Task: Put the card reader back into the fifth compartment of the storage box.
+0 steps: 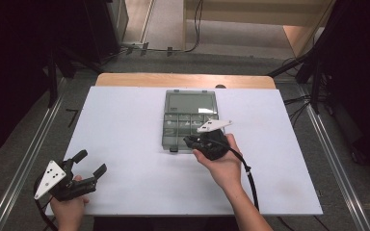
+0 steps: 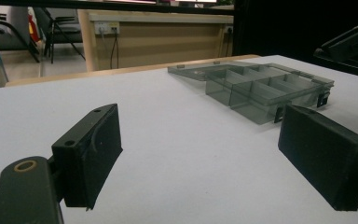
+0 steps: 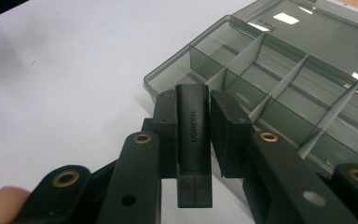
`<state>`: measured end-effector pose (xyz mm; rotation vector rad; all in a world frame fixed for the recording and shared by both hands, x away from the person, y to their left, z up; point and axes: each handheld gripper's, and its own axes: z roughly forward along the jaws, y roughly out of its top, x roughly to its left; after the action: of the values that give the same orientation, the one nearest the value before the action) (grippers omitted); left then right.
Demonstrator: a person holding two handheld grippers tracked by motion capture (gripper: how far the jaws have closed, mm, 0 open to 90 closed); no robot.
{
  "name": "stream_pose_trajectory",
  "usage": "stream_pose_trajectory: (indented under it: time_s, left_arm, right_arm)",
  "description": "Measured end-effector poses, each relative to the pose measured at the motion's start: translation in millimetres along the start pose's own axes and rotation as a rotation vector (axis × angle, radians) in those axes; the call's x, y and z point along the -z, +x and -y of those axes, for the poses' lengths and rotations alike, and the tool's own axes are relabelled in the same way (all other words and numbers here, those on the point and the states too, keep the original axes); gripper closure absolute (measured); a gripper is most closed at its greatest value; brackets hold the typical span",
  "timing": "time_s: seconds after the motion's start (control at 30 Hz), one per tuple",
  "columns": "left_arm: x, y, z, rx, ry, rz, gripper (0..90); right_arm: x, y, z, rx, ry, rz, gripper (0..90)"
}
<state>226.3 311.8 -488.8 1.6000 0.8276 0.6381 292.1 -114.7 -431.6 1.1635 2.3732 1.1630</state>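
A smoky clear compartment box [image 1: 189, 122] lies open in the middle of the white table, its lid [image 1: 191, 102] folded flat toward the far side. Over the box's near front edge my right gripper [image 1: 192, 141] is shut on a dark grey UGREEN USB adapter [image 3: 194, 135]; the plug end hangs below the pads [image 3: 165, 133]. The box's divided compartments [image 3: 279, 100] lie just beyond the adapter. At the table's near left corner my left gripper [image 1: 90, 162] stands open, nothing between its fingers [image 2: 91, 149], pointing toward the box [image 2: 261, 91].
The white table top [image 1: 125, 125] lies on a wooden table whose far edge [image 1: 183, 80] shows. Metal rails run along both sides on the floor. Cables and dark equipment stand beyond the far edge.
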Motion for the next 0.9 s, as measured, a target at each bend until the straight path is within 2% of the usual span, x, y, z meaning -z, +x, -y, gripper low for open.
stream_pose_trajectory:
  time_s: [0.9]
  left_arm:
    - [-0.1,0.1,0.0,0.001,0.001,0.000,13.9]
  right_arm:
    - [-25.8,2.4,-19.7,0.005,0.015,-0.024,71.2]
